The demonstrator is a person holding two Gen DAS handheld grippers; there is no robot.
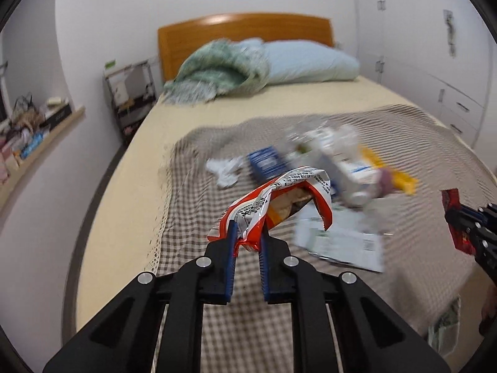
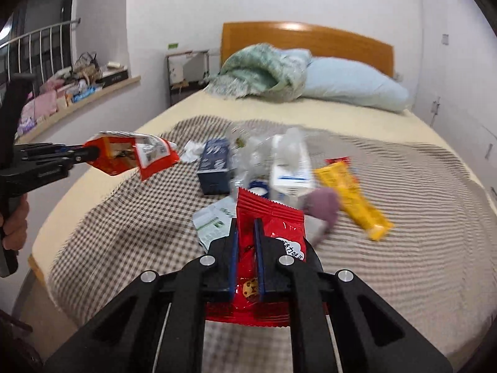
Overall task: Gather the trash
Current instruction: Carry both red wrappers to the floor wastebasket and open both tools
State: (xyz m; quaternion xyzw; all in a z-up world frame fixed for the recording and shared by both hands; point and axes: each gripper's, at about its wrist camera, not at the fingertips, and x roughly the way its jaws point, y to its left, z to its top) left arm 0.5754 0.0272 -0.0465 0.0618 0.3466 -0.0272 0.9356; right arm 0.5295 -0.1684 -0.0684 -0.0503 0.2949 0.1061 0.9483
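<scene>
My left gripper (image 1: 247, 233) is clamped tight on a crumpled orange-and-white snack bag (image 1: 279, 199), its jaws pinching the bag's lower edge, with the open mouth of the bag flaring up toward one o'clock. From the right wrist camera I see that same bag (image 2: 133, 155) hanging clear above the checked blanket (image 2: 388, 248), out at nine o'clock. A hand (image 2: 14, 227) grips the left tool's handle at the frame's left edge.

My right gripper (image 2: 247, 233) is closed down on a red cookie wrapper (image 2: 270, 217); the wrapper runs between the blue pads (image 2: 259, 248) and sticks out past the tips toward twelve o'clock. In the left view the right gripper (image 1: 466, 227) shows at three o'clock with the red wrapper (image 1: 452, 205) in its tips.

The rest of the trash lies in a blurred pile mid-blanket, at twelve to one o'clock from my right jaws: a dark blue box (image 2: 214, 168), a white carton (image 2: 292, 168), a yellow wrapper (image 2: 354, 195), a purplish lump (image 2: 323, 211), a flat white-and-green packet (image 2: 214, 220) and crumpled white tissue (image 2: 192, 150). Beyond, a green throw (image 2: 261, 74) and a pale blue pillow (image 2: 354, 84) sit against the wooden headboard (image 2: 310, 40).
</scene>
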